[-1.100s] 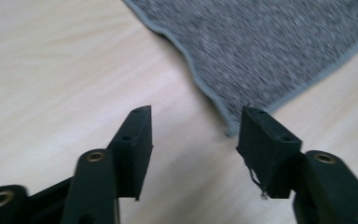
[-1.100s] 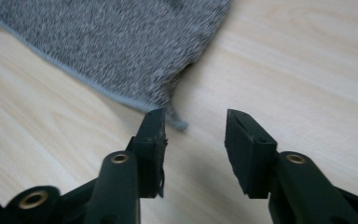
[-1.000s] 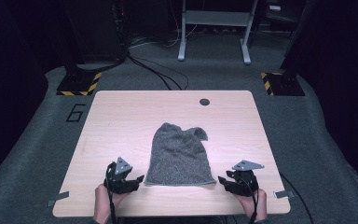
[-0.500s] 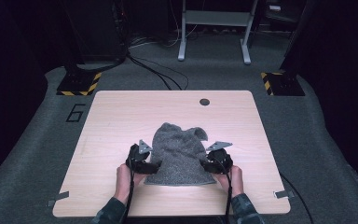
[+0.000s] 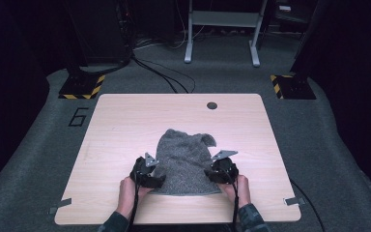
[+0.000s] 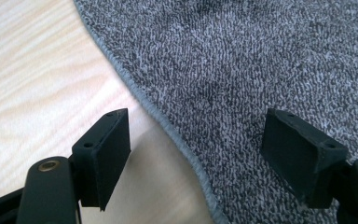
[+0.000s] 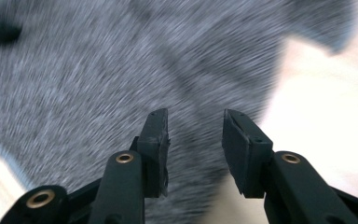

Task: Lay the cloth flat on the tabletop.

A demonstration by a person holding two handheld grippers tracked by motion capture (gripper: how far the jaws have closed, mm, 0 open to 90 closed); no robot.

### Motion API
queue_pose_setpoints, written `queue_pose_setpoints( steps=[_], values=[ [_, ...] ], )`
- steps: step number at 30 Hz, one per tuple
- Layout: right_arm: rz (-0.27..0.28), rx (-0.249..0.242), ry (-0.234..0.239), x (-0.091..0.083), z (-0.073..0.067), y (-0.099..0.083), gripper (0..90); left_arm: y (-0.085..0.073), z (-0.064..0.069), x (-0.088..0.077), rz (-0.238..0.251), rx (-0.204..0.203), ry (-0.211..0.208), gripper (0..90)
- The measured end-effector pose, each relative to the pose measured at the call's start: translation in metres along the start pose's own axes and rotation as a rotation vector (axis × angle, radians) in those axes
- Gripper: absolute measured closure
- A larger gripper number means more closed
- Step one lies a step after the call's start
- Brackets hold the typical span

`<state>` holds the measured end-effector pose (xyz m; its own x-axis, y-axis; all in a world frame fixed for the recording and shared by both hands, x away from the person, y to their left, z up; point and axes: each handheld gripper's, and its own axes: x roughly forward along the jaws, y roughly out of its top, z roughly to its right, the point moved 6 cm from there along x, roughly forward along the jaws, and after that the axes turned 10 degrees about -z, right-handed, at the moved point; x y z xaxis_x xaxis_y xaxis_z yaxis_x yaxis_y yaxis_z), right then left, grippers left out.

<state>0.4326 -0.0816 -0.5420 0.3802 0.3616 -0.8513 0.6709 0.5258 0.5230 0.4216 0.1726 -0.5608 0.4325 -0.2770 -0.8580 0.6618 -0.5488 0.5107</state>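
So far nothing is grasped: left gripper stands wide over the hem of the grey knitted cloth, right gripper half-open over its other side. Cloth lies flat near the worktop front; any fold or lift probably remains.

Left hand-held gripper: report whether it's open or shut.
Open. The left hand-held gripper has its jaws spread wide, straddling the hemmed edge of the grey knit cloth, gripping nothing.
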Motion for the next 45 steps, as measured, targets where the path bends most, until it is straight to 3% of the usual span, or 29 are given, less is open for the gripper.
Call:
queue_pose_setpoints(
  steps=[1,5,8,11,12,19,23,28,31,36,40,42,45],
  values=[
    [0.038,0.025,-0.004,-0.005,0.009,0.006,60.9,-0.002,0.000,-0.001,0.003,-0.006,-0.009,23.4],
    [0.068,0.109,-0.033,-0.009,0.043,0.028,60.6,-0.005,-0.001,-0.001,0.018,-0.030,-0.022,23.2],
    [0.062,0.150,-0.065,0.002,0.065,0.049,60.6,-0.005,-0.002,0.000,0.017,-0.025,-0.024,22.3],
    [0.035,0.176,-0.087,0.015,0.075,0.060,60.3,-0.005,-0.003,0.000,0.022,-0.022,-0.027,22.3],
    [0.037,0.163,-0.111,0.019,0.079,0.064,60.4,-0.005,-0.003,0.000,0.022,-0.022,-0.027,22.2],
    [-0.008,0.191,-0.113,0.045,0.089,0.069,62.8,-0.005,-0.003,0.001,0.029,-0.020,-0.032,21.4],
    [-0.016,0.187,-0.113,0.052,0.088,0.069,74.7,-0.005,-0.004,0.001,0.037,-0.023,-0.037,20.5],
    [-0.019,0.146,-0.153,0.053,0.089,0.071,86.8,-0.006,-0.003,0.001,0.037,-0.025,-0.035,20.5],
    [-0.033,0.132,-0.161,0.053,0.089,0.071,88.3,-0.006,-0.003,0.001,0.038,-0.025,-0.035,20.4],
    [-0.037,0.089,-0.225,0.053,0.098,0.072,88.4,-0.006,-0.004,0.001,0.038,-0.023,-0.036,20.5],
    [-0.047,0.117,-0.227,0.050,0.111,0.074,88.2,-0.006,-0.004,0.001,0.037,-0.022,-0.036,20.5],
    [-0.040,0.103,-0.259,0.048,0.119,0.077,88.1,-0.006,-0.004,0.001,0.038,-0.022,-0.036,20.5],
    [-0.053,0.121,-0.250,0.048,0.126,0.081,87.9,-0.006,-0.003,0.001,0.037,-0.022,-0.036,20.5]
  ],
)
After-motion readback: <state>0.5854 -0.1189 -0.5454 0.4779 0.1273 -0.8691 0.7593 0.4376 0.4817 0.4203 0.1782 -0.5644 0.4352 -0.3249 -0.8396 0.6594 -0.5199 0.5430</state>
